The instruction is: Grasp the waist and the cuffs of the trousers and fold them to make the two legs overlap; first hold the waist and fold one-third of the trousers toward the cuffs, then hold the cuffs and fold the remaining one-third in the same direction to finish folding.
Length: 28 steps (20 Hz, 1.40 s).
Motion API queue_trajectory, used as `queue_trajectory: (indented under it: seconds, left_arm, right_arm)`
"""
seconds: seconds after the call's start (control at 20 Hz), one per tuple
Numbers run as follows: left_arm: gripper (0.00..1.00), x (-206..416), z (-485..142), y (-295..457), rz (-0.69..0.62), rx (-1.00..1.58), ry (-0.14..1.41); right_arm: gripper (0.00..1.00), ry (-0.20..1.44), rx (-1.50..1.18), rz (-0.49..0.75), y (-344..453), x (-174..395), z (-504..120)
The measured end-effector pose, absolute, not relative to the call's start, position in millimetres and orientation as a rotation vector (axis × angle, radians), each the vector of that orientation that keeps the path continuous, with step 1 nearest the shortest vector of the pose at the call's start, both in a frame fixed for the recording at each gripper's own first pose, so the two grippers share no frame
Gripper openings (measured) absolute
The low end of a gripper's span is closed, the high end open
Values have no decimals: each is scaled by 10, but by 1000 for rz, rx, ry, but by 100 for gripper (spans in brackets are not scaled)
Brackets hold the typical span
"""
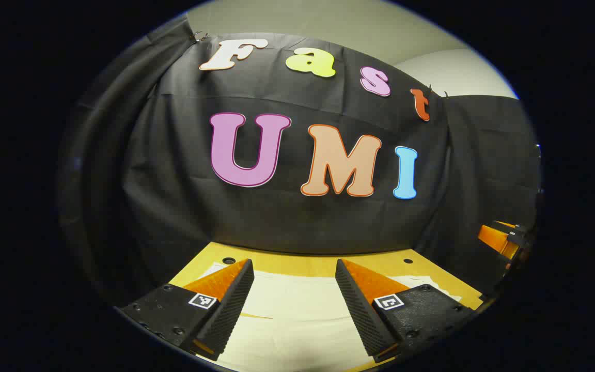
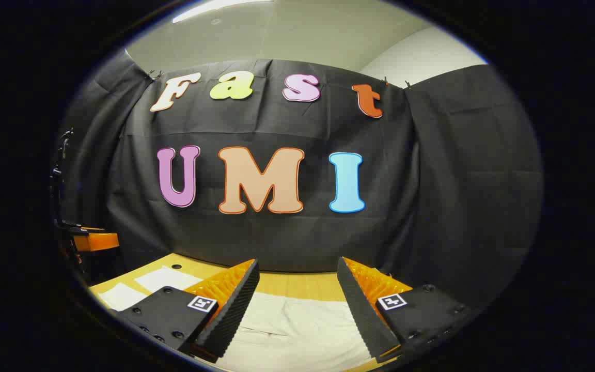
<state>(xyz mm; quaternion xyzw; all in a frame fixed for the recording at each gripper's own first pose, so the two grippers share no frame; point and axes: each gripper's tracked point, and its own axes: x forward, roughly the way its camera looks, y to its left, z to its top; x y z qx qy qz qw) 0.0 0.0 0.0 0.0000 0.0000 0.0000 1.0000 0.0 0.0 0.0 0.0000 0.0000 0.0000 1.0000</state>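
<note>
1. One pair of pale trousers [image 1: 297, 310] lies flat on the table [image 1: 318, 264], spread below and ahead of both grippers.
2. The left gripper [image 1: 294, 305] hangs over the trousers with its fingers spread apart, gripping nothing.
3. The right gripper [image 2: 297, 310] is likewise released above the trousers [image 2: 297, 325], not touching the cloth.
4. The trousers' long axis cannot be told; waist and cuffs are not made out.
5. Both grippers look equally near the trousers; the first grasp likely needs both lowered onto the trousers' edge.
6. Beyond the trousers, the table's [image 2: 297, 283] bare strip meets the wall.
</note>
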Motion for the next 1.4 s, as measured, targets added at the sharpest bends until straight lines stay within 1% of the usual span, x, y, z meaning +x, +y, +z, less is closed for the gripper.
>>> queue_trajectory:
  seconds: [0.65,0.8,1.0,1.05,1.3,1.4]
  left_arm:
    - [94,-35,-151,109,21,-12,48]
    - [95,-53,-242,123,5,-7,74]
    - [95,-58,-526,176,-40,-2,146]
    - [95,-72,-677,201,-72,4,198]
    - [95,-187,-1067,397,-180,133,341]
    - [95,-252,-1203,447,-248,185,417]
  right_arm:
    - [97,16,13,10,28,123,-84]
    - [97,25,21,16,75,128,-121]
    - [97,35,32,15,105,123,-206]
    - [97,46,37,11,123,120,-242]
    - [97,68,20,-4,134,46,-336]
    - [97,80,19,-10,145,10,-356]
